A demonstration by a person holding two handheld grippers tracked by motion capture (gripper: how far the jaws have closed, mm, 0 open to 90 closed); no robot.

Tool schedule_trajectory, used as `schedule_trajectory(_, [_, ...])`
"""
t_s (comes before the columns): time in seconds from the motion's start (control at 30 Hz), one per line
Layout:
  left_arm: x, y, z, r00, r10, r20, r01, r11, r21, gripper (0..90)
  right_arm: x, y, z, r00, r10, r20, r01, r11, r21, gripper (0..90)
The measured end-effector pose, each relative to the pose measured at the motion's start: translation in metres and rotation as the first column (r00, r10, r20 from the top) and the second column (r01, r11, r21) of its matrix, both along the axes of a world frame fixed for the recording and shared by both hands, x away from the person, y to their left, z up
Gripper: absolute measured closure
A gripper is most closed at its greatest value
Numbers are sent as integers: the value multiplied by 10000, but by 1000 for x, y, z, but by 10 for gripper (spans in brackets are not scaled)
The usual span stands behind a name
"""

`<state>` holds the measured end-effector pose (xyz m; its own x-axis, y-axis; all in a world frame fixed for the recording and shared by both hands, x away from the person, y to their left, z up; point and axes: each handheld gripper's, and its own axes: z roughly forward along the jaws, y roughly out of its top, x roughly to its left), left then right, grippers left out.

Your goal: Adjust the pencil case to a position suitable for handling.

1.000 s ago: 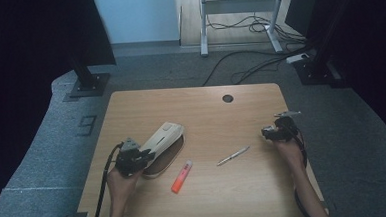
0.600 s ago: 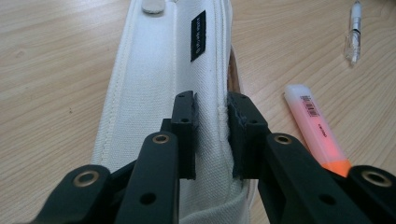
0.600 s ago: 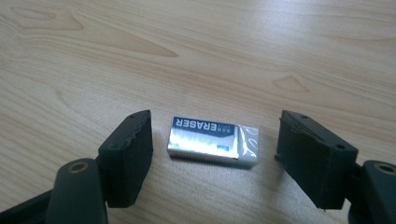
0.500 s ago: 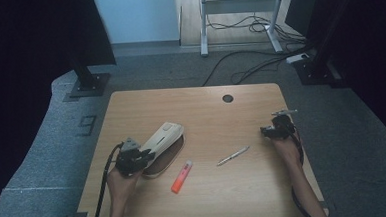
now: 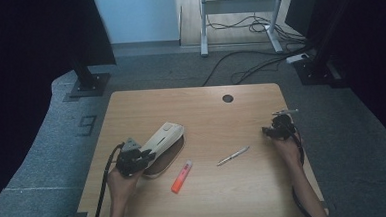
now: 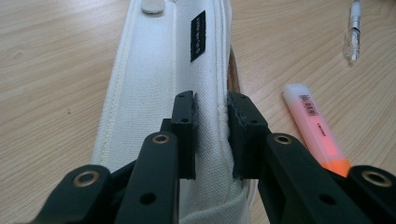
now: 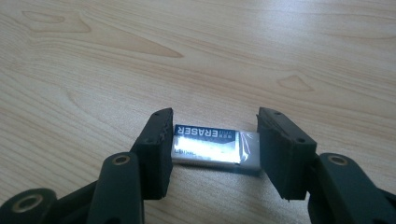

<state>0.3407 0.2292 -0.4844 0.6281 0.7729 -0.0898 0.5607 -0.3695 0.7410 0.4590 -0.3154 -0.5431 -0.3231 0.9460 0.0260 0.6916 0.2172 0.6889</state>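
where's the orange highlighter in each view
high view: the highlighter lies low in the middle of the table, just right of the white pencil case.
left gripper view: the highlighter is at the right edge, beside the case that the left tool pinches.
right gripper view: not in it.
shared landmark: the pen, beyond the highlighter.
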Motion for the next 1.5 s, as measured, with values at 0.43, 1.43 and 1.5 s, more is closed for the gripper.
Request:
schedule_trajectory(0.43, [0, 1, 0, 10000, 5, 42, -5, 10000, -48, 741, -15, 9, 16, 9974, 691, 220, -694, 9975, 147, 468])
schedule_trajectory(1.43, [-1, 3, 0, 10000, 0, -8, 0, 9993, -383, 743, -44, 54, 40, 9589, 2794, 497, -2818, 9581, 517, 468])
schedule_trajectory(1.5, [-1, 3, 1, 10000, 6, 14, -5, 9992, -389, 744, -45, 58, 40, 9554, 2907, 512, -2934, 9543, 568, 468])
